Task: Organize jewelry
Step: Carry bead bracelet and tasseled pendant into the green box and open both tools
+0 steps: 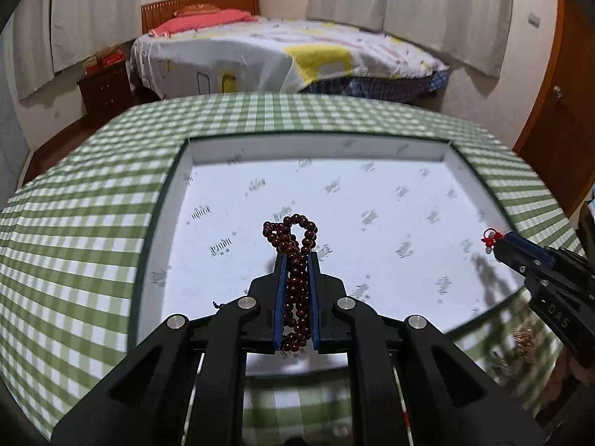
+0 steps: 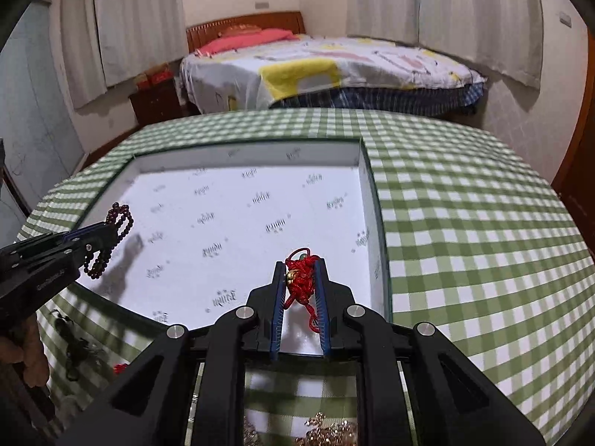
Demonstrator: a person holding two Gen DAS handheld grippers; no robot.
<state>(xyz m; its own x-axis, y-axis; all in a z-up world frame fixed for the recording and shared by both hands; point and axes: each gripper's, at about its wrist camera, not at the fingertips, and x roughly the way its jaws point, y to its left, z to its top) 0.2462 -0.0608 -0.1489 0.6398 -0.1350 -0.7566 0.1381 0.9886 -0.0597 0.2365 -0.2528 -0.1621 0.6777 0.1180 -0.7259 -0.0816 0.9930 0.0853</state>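
Left tongs (image 1: 296,260): clamped on a strand of dark red-brown round wooden beads (image 1: 295,256), bunched lengthwise between the blue pads, a loop projecting past the tips and a further loop hanging below, as the right wrist view shows.

Right tongs (image 2: 302,271): clamped on a red knotted cord ornament with a small gold bead (image 2: 300,278), its tail trailing back between the pads.

Both items are held in the air above the shallow white paper-lined box with a dark green rim (image 1: 468,171), which lies open on the green-and-white checked counter (image 1: 74,223). The box floor lies directly under and ahead of both tongs, bare of jewelry where visible. The left load hangs over the box's left portion, the right load nearer its right wall, well apart. More jewelry (image 2: 327,427), gold-toned, lies on the counter on the near side of the box.

Judgement: each hand is placed to set down its own piece; lower first to avoid tangling.
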